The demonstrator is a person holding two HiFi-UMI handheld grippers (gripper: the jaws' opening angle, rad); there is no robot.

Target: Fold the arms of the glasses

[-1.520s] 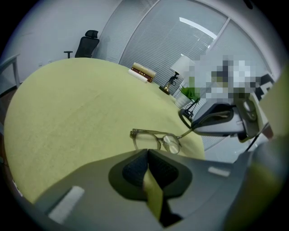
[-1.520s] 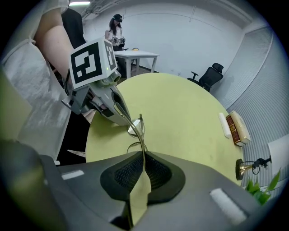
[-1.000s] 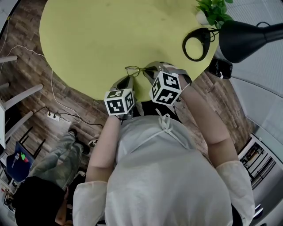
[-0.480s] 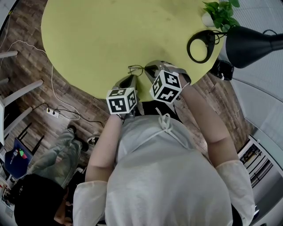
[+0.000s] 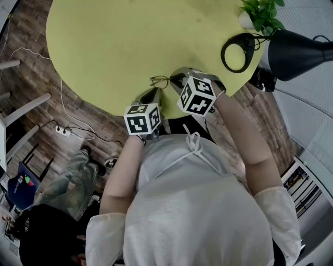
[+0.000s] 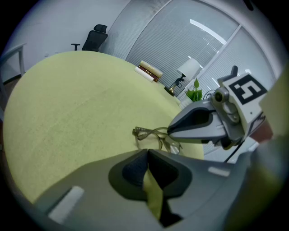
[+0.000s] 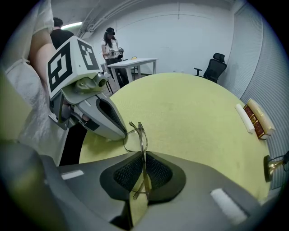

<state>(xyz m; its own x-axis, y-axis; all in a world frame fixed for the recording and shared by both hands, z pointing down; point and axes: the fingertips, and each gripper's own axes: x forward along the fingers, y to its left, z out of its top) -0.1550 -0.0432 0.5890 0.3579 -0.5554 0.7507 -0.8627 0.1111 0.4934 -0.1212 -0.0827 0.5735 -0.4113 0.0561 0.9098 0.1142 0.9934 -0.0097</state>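
Note:
Thin-framed glasses (image 5: pixel 160 81) lie near the front edge of the round yellow-green table (image 5: pixel 119 36). In the right gripper view the glasses (image 7: pixel 137 135) run edge-on between my pads. My right gripper (image 7: pixel 143 155) is closed on the frame and its jaws are opening. From the left gripper view the glasses (image 6: pixel 156 135) rest on the table, with the right gripper (image 6: pixel 174 131) over their right end. My left gripper (image 6: pixel 147 153) is shut and holds nothing. It sits just short of the glasses, and its tip (image 7: pixel 122 131) is beside the near lens.
A black desk lamp (image 5: pixel 296 47) with a ring base (image 5: pixel 237 52) and a small green plant (image 5: pixel 260 13) stand at the table's far right. Books (image 7: pixel 255 118) lie by the far edge. Another person (image 5: pixel 62 182) and a power strip (image 5: pixel 62 136) are on the floor at left.

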